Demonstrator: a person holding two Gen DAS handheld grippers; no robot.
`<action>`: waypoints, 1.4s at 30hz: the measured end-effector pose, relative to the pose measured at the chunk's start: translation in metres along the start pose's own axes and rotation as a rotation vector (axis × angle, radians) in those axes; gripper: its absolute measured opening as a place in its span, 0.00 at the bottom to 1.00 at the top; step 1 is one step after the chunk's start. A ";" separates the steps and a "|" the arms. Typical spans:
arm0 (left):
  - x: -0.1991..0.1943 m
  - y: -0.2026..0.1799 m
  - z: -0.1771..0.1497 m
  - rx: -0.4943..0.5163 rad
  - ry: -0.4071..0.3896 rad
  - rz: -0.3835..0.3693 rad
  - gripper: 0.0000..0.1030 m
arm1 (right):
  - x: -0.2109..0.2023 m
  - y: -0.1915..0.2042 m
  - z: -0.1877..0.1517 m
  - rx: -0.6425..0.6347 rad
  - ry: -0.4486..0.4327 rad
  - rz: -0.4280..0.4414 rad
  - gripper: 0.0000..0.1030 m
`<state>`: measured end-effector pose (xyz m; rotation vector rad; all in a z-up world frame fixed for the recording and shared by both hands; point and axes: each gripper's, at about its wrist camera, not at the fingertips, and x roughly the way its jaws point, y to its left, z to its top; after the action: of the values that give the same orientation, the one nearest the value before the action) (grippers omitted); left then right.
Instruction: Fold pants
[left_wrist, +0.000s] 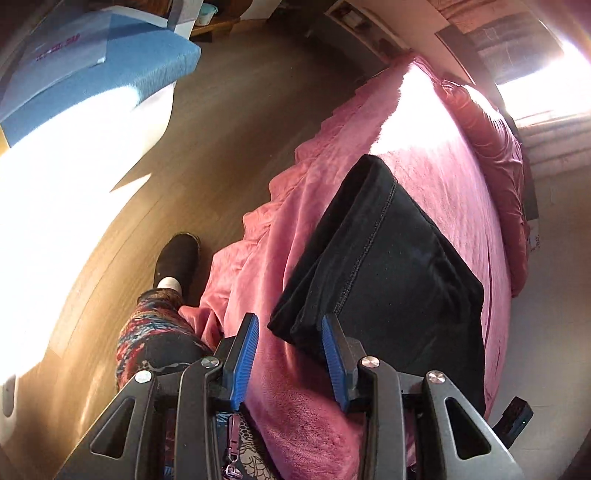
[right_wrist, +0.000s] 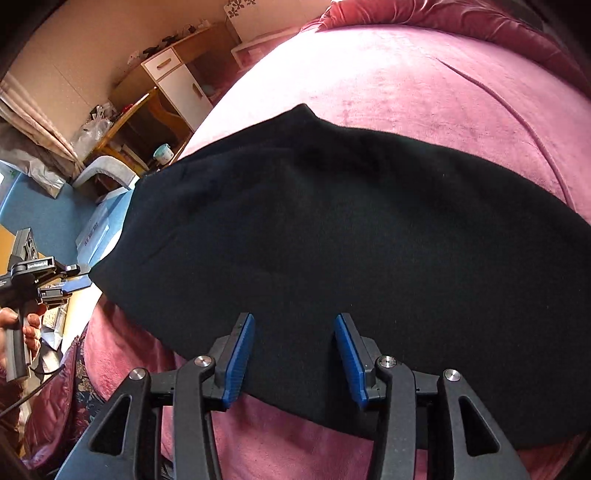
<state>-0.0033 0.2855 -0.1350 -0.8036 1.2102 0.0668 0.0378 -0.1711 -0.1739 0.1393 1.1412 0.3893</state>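
Black pants (left_wrist: 388, 266) lie folded in a compact stack on the pink bedspread (left_wrist: 436, 155). In the right wrist view the pants (right_wrist: 351, 240) fill the middle of the bed. My left gripper (left_wrist: 290, 325) is open and empty, just off the near left corner of the stack. My right gripper (right_wrist: 295, 323) is open and empty, hovering over the near edge of the pants. The left gripper also shows in the right wrist view (right_wrist: 72, 275), held in a hand beside the pants' left end.
The bedspread's edge (left_wrist: 280, 192) drops to a wooden floor (left_wrist: 229, 129). My leg and black shoe (left_wrist: 177, 258) stand beside the bed. A blue padded surface (left_wrist: 110, 62) lies beyond. A wooden desk with a white cabinet (right_wrist: 181, 85) stands past the bed. A pink pillow (left_wrist: 495, 136) lies at the bed's far end.
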 end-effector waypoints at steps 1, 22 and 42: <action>0.005 -0.003 -0.001 0.004 0.006 0.005 0.34 | 0.001 0.000 -0.002 -0.001 0.001 -0.003 0.46; 0.008 -0.023 -0.004 0.139 -0.114 0.207 0.24 | 0.012 -0.003 -0.014 -0.007 0.000 0.018 0.63; 0.095 -0.233 -0.145 0.904 -0.062 0.064 0.25 | -0.084 -0.119 -0.035 0.378 -0.161 0.055 0.45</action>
<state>0.0225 -0.0029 -0.1132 0.0301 1.0526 -0.3793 0.0035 -0.3154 -0.1526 0.5256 1.0434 0.2030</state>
